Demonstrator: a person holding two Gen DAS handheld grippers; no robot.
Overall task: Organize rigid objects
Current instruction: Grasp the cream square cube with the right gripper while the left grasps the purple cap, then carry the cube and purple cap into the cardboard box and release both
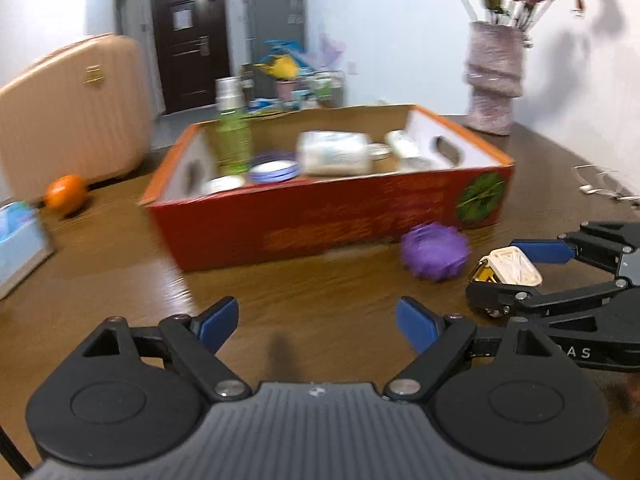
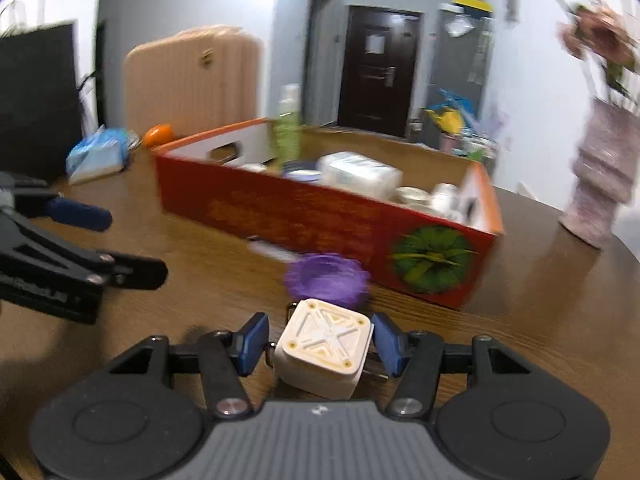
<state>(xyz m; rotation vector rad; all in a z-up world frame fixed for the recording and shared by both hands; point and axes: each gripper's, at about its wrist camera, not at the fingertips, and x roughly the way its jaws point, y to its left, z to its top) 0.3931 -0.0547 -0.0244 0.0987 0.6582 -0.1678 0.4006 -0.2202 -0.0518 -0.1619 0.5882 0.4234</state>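
A red cardboard box [image 1: 320, 220] stands on the brown table and holds a green bottle [image 1: 233, 136], a clear tub [image 1: 334, 152] and several jars. It also shows in the right wrist view [image 2: 320, 220]. A purple ruffled object [image 1: 435, 251] lies in front of the box, also in the right wrist view [image 2: 326, 278]. My right gripper [image 2: 320, 340] straddles a cream square container [image 2: 324, 346]; its left pad stands a little off it, the right pad close. In the left wrist view the container [image 1: 510, 266] sits between the right fingers. My left gripper [image 1: 316, 322] is open and empty above the table.
An orange [image 1: 66, 194] and a blue tissue pack [image 1: 18, 236] lie at the left. A pink vase [image 1: 494, 80] with flowers stands behind the box at the right. A white cable [image 1: 604, 186] lies at the far right. A peach suitcase [image 1: 72, 108] stands beyond the table.
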